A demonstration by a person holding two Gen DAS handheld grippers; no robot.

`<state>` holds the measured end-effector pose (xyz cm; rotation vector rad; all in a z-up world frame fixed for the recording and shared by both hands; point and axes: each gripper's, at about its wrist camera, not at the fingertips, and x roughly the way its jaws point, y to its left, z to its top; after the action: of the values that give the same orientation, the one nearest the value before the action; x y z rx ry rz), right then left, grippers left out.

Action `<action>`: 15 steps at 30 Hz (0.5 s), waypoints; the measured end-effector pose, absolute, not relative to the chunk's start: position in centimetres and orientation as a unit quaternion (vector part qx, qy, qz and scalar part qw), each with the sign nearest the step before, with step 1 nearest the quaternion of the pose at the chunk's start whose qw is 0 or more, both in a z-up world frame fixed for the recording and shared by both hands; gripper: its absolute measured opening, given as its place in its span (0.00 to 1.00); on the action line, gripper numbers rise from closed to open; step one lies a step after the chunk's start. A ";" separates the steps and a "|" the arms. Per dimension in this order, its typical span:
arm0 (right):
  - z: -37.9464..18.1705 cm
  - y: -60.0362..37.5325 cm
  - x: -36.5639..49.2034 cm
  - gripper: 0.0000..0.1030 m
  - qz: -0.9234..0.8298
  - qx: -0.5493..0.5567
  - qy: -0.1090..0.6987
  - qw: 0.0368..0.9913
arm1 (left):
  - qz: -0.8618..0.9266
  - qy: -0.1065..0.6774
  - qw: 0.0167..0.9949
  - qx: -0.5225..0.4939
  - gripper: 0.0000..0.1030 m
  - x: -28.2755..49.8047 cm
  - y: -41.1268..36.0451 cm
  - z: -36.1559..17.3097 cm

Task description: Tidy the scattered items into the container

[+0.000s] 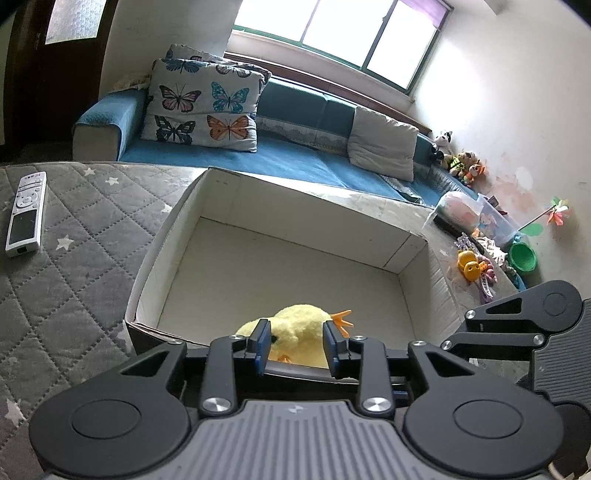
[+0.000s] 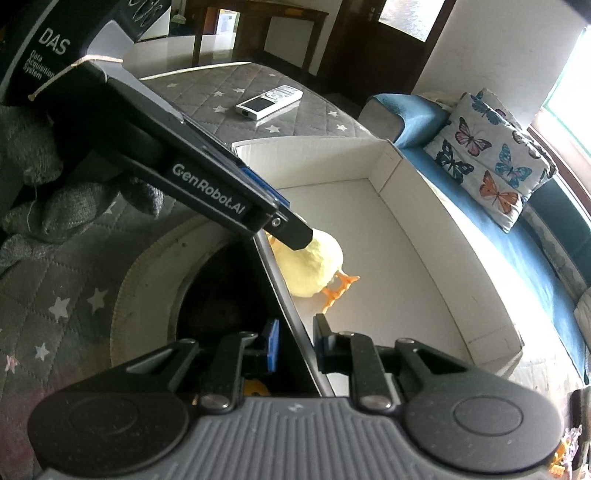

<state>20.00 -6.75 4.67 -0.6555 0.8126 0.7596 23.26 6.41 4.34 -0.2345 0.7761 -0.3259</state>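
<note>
Your left gripper (image 1: 297,347) stands with its blue pads apart on either side of a fluffy yellow chick (image 1: 299,332) with orange feet, not pressing it; the toy lies inside the white box (image 1: 280,206), just past the near wall. Your right gripper (image 2: 295,349) is clamped on that wall's edge. Only the right view shows the left tool's finger over the chick; only the left shows the remote (image 1: 26,214) off to its left.

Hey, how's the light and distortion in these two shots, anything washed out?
Left wrist view: the window is blown out white, the fisheye bends the box rim. Right wrist view: glare washes the right edge and box floor, while the left gripper over the yellow duck stays dark.
</note>
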 end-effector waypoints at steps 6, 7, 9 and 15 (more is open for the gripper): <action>4.8 -7.2 20.1 0.18 0.352 -0.293 0.382 0.803 | -0.158 0.377 0.905 -0.115 0.33 23.4 6.5 4.3; 4.8 -7.3 20.1 0.18 0.351 -0.291 0.383 0.803 | -0.158 0.377 0.905 -0.115 0.33 23.4 6.5 4.2; 4.9 -7.4 20.2 0.19 0.351 -0.286 0.384 0.804 | -0.158 0.377 0.905 -0.114 0.33 23.3 6.5 4.2; 5.2 -7.6 20.1 0.19 0.350 -0.273 0.384 0.810 | -0.156 0.376 0.906 -0.113 0.33 23.2 6.5 4.3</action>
<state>20.11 -7.65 5.15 -0.5841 0.8198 0.7490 23.24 6.49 4.27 -0.2338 0.7772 -0.3213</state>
